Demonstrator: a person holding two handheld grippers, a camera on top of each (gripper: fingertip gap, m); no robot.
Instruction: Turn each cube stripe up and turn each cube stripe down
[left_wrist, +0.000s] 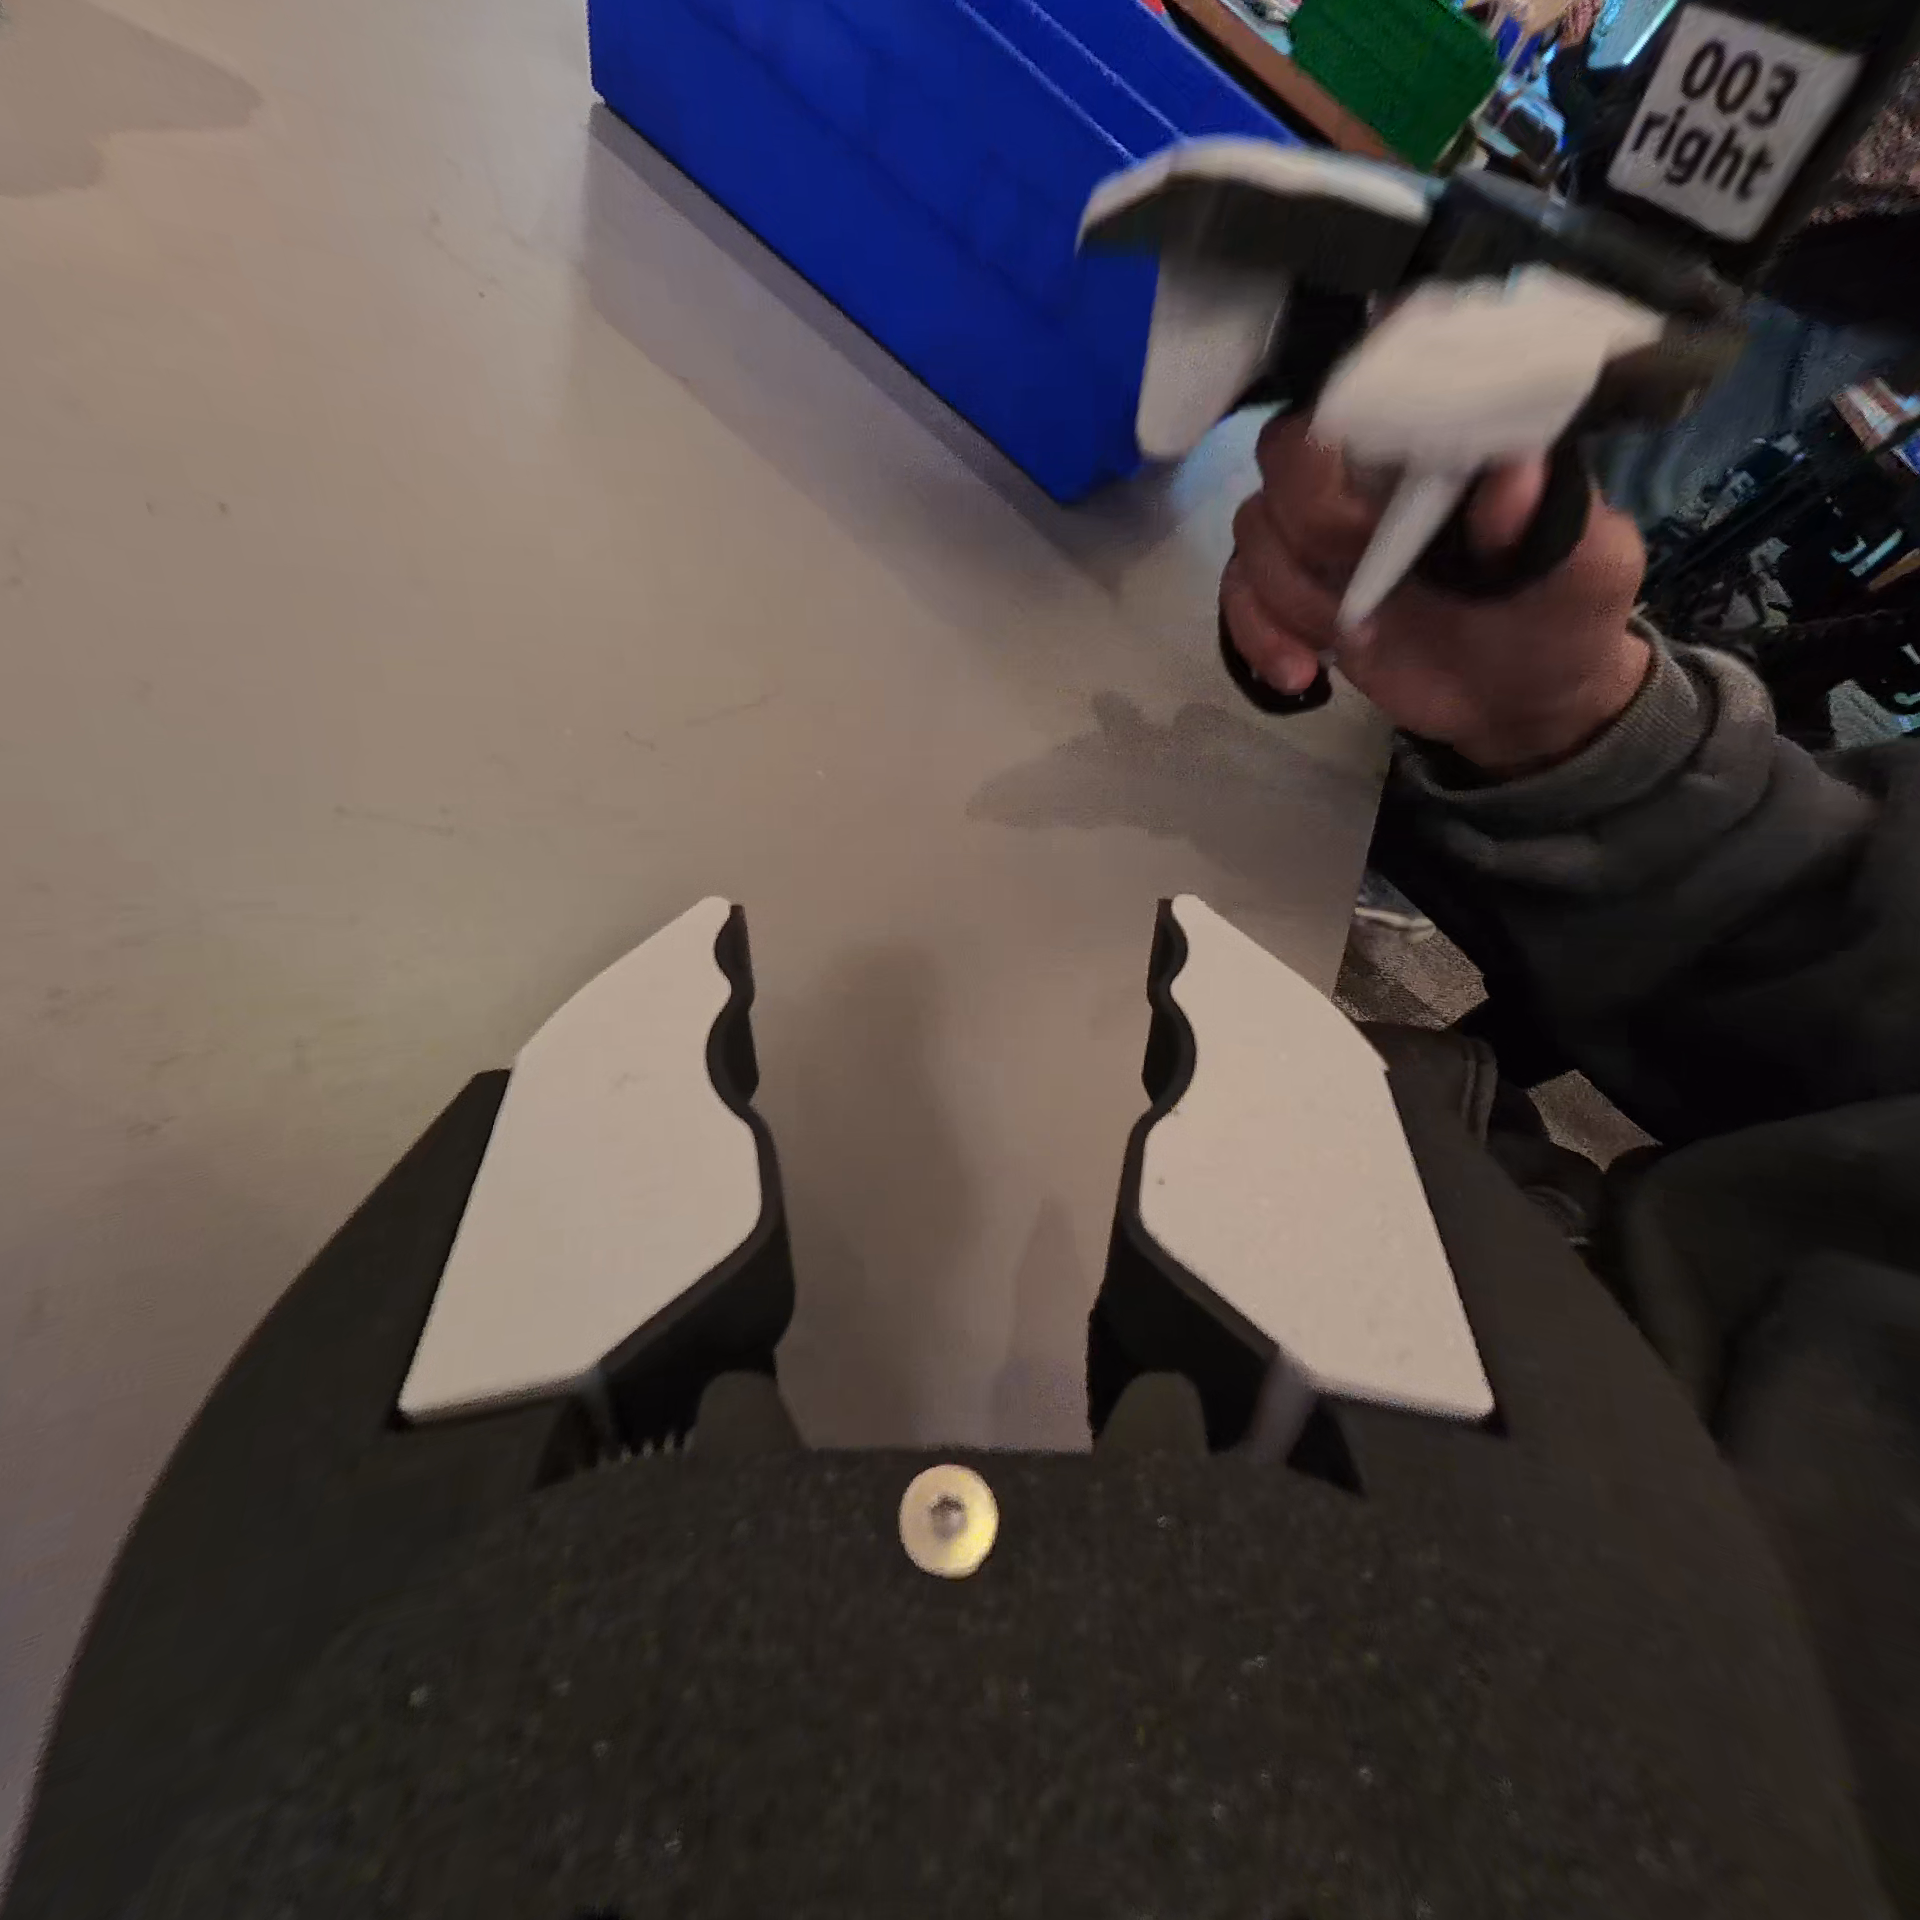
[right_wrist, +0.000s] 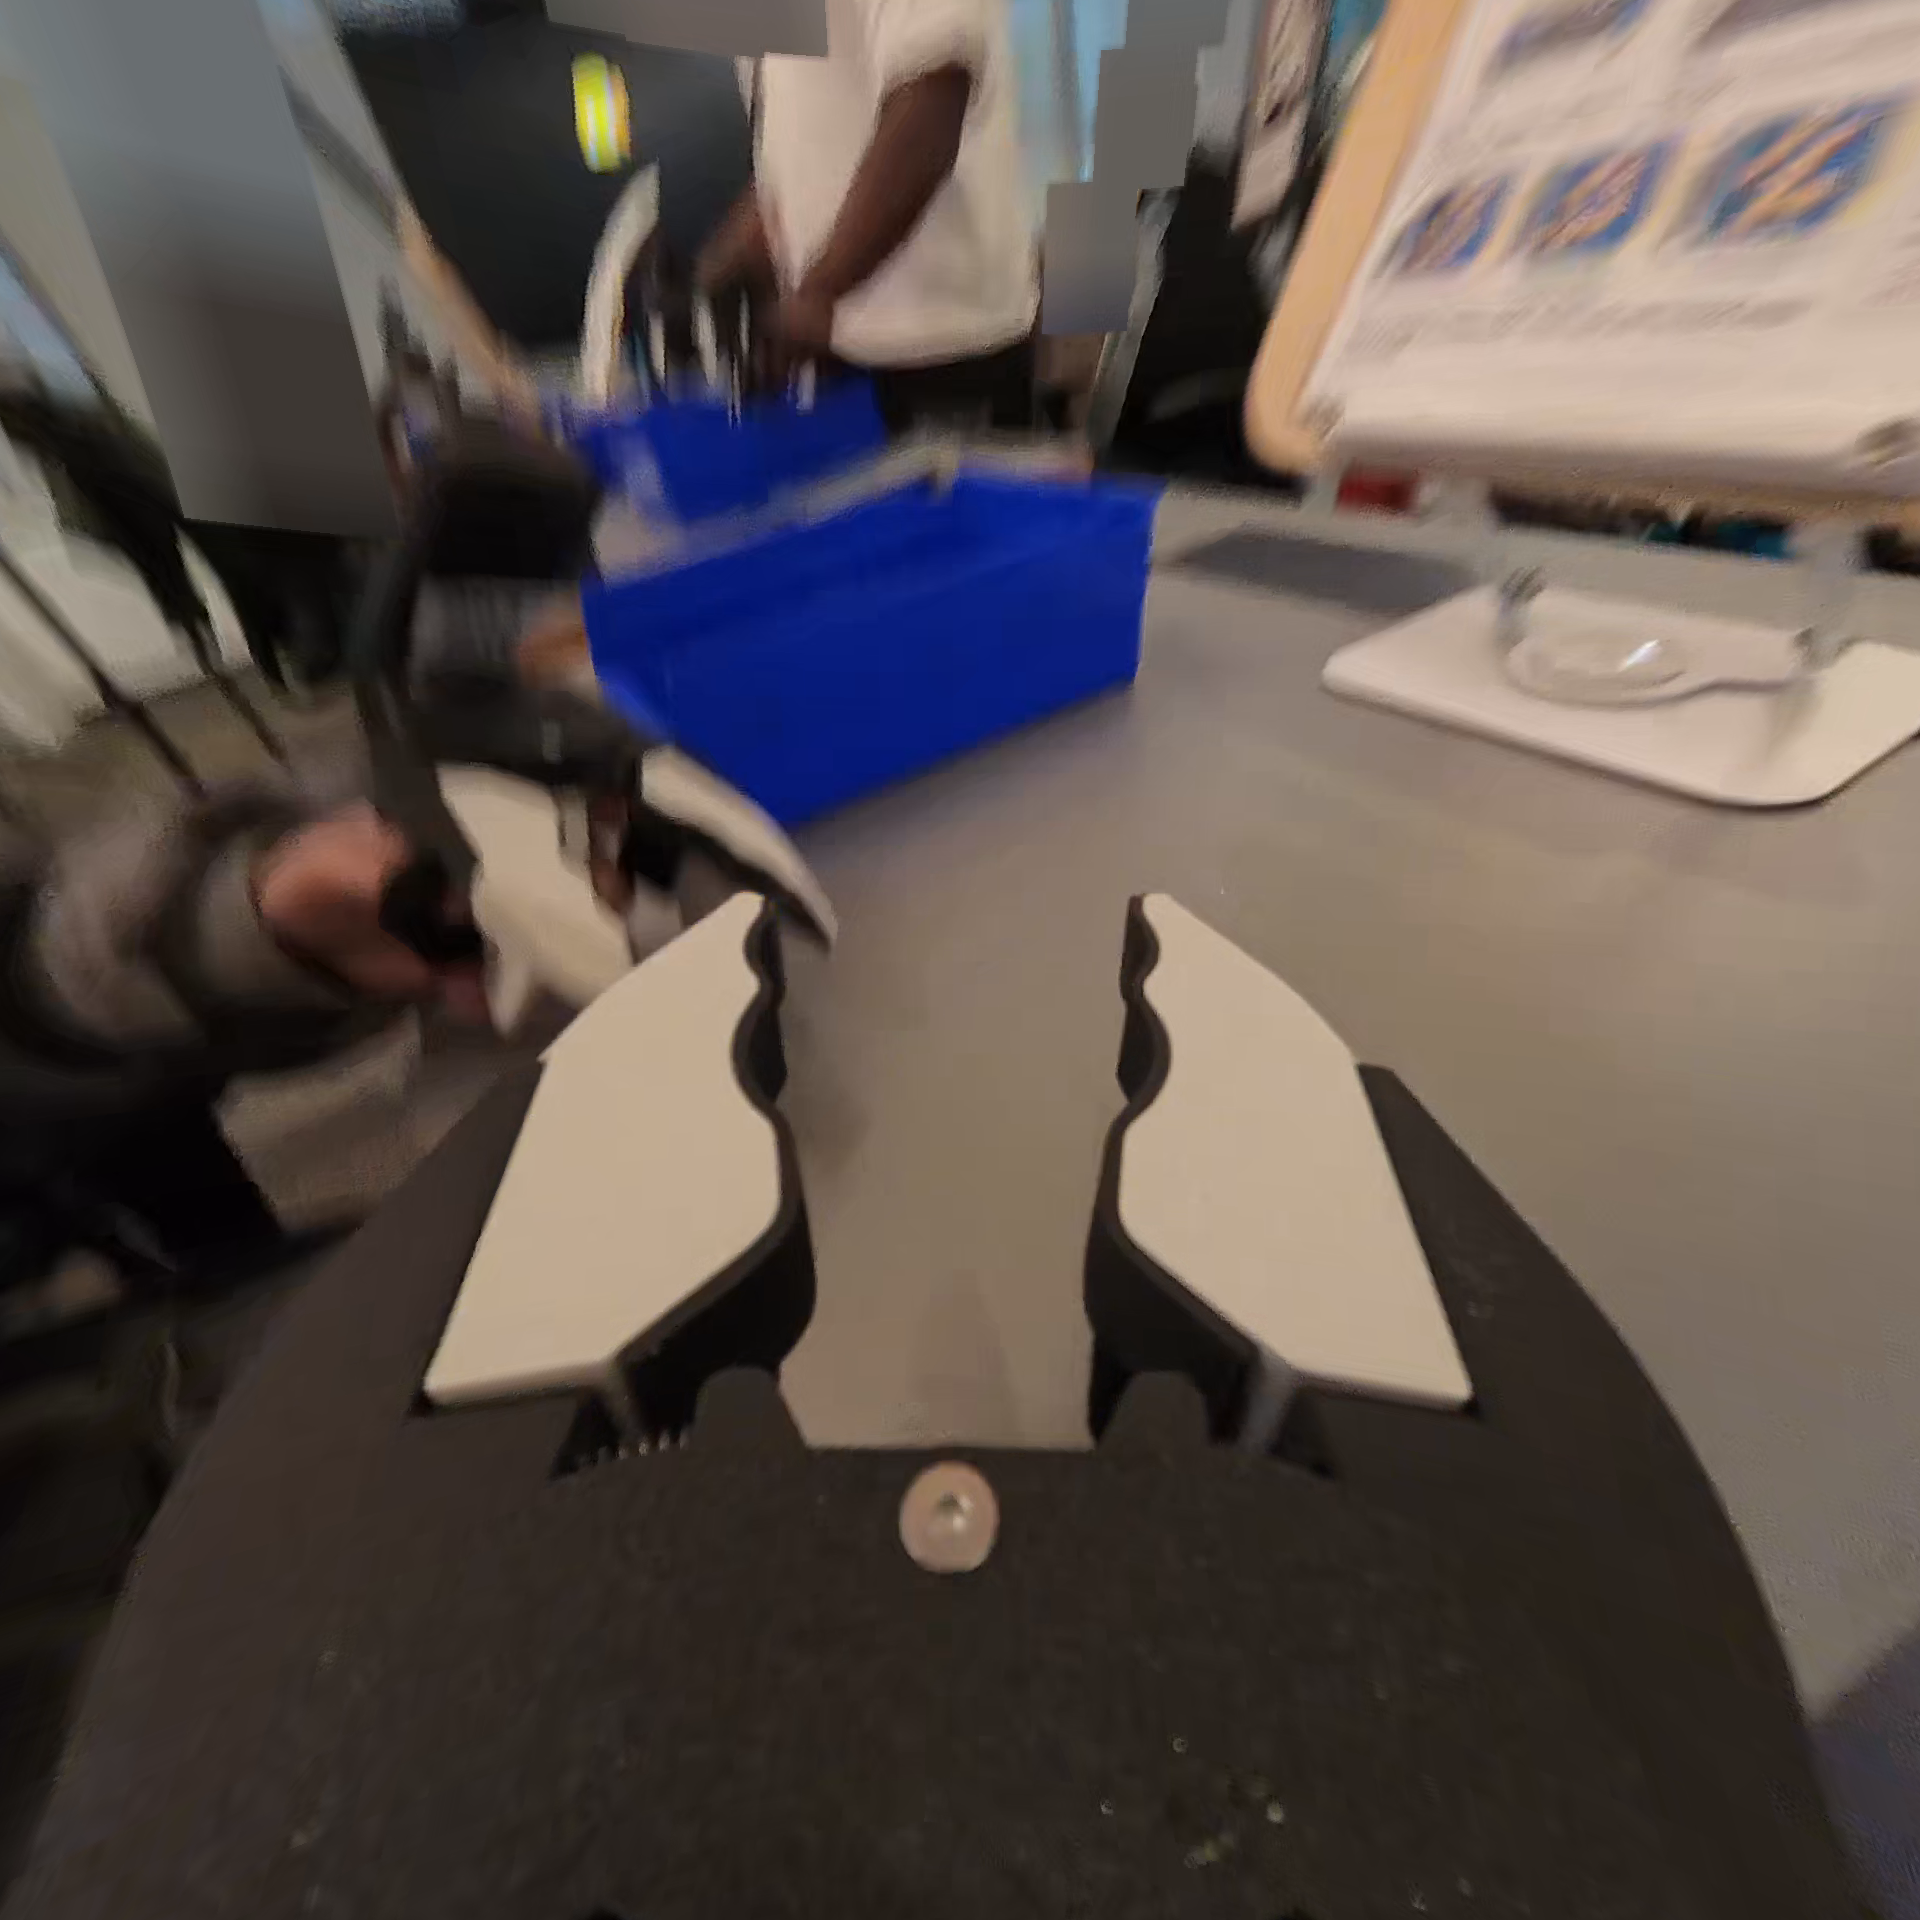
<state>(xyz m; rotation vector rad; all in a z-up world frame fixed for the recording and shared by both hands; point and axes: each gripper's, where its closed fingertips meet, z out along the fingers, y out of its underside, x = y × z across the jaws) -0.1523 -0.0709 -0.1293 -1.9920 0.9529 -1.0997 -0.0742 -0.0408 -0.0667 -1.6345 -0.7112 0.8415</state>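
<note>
Left gripper (left_wrist: 951, 920): jaws spread wide, nothing between the 2 white fingers (left_wrist: 613, 1164), only bare grey table (left_wrist: 364, 623) showing in the gap. It hangs low over the table near its right edge.

Right gripper (right_wrist: 951, 914): jaws likewise parted wide, nothing held, grey tabletop visible between them. In the left wrist view the right gripper (left_wrist: 1288, 416) appears raised above the table's right edge, blurred, gripped at the handle by a hand (left_wrist: 1455, 634) in a grey sleeve (left_wrist: 1621, 831); its fingers are apart there too.

Cubes: none visible in either view, so their place cannot be told.

Blue bin (left_wrist: 935, 229) sits on the table toward the far side, well apart from both grippers; its contents cannot be made out. In the right wrist view a white stand base (right_wrist: 1621, 717) rests on the table toward the far right corner, carrying a tilted board with printed sheets (right_wrist: 1621, 229). Beyond the bin, a person in a white shirt (right_wrist: 914, 187) stands past the far edge, blurred.
</note>
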